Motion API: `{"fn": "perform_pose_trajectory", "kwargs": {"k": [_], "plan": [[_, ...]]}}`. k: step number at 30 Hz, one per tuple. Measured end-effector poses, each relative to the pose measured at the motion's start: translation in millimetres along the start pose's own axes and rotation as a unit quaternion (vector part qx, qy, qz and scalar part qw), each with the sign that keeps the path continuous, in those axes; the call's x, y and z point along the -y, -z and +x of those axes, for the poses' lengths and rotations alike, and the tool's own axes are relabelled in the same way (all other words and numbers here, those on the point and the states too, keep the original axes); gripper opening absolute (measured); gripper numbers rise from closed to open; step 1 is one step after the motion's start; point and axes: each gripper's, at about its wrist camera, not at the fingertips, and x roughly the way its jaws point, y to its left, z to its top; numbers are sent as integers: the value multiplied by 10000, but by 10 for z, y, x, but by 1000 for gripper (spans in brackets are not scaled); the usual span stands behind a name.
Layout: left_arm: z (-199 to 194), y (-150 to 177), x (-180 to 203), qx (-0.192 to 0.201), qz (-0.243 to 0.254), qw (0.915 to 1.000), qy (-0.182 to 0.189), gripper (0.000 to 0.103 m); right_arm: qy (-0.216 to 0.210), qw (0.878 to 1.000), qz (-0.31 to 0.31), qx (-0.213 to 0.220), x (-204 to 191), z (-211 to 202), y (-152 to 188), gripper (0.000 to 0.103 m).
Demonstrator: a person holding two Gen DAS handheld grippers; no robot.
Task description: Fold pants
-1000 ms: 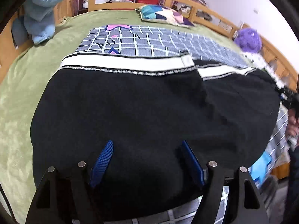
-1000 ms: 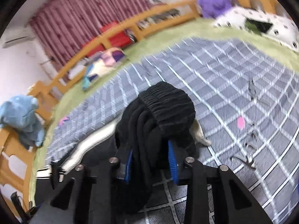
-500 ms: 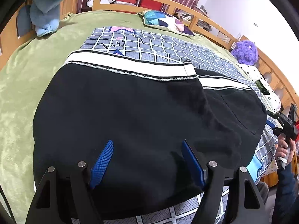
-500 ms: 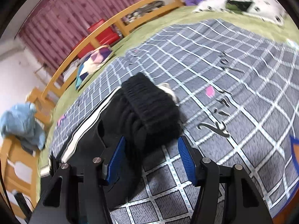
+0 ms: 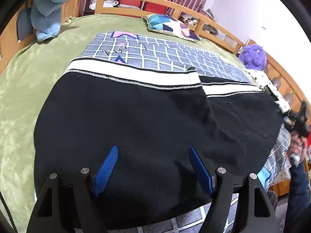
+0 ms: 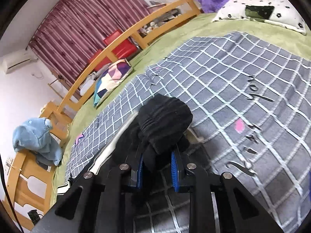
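- Pants (image 5: 136, 132): black, with a white side stripe (image 5: 132, 74), lying on the checked blanket (image 5: 159, 56) that covers the green bedspread (image 5: 25, 81) of the bed. In the left wrist view the cloth is spread broad and flat, with a diagonal overlap edge across it, so at least one fold appears to be in place.
- Right claw (image 6: 156, 169): jaws closing on a bunched ribbed end of the pants (image 6: 165, 120); the blue pads have black cloth pinched between them. The bunch stands proud above the blanket, while the adjoining cloth trails down toward the lower left of that view.
- Left claw (image 5: 153, 167): jaws stand wide apart over the near part of the black cloth. Nothing is clamped; the pads do not press on the fabric.
- Step in hand, as judged: securing the gathered end with the right claw, ready to carry it across for the next fold.
- Next move calls for: a firm hold on all gathered layers, then a lift and carry of that end over the flat portion. The left claw is best used to pin or grip the near edge so the spread cloth does not drag.
- Risk noted: the thick bunch may slip out of the pads, leaving an uneven fold.
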Motion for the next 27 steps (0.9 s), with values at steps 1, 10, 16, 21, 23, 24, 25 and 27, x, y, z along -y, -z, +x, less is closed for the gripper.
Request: {"fn": "perform_pose_trajectory", "kwargs": {"k": [1,10,16,21,23,24,25,27], "plan": [[25,0,8,-54,-19,10000,58,74,199,9997,-70,-153,51,60,48,27],[129,9,122,-427,158,9990,22,74,1385,9832,-1165,-252,-258,-344,298,41],[-324,-111,-180,290,-322,9990,93,74,272,9768,-2068,-478,-1552,-256,608,42],[-650,-55,-582,1047,-503,9907,-713,75,-337,9583,-2499,-1342,-2380,361,1486,38],[-642,-4,-736,1045,-576,9885,-934,75,-586,9514,-2546,-1628,-2532,501,1780,35],[-624,28,-815,987,-640,9882,-981,75,-692,9480,-2575,-1739,-2605,522,1923,35],[-611,55,-878,940,-704,9879,-1012,75,-759,9449,-2612,-1821,-2673,551,2063,35],[-608,86,-962,903,-792,9874,-1030,75,-823,9418,-2658,-1888,-2771,552,2244,35]]}}
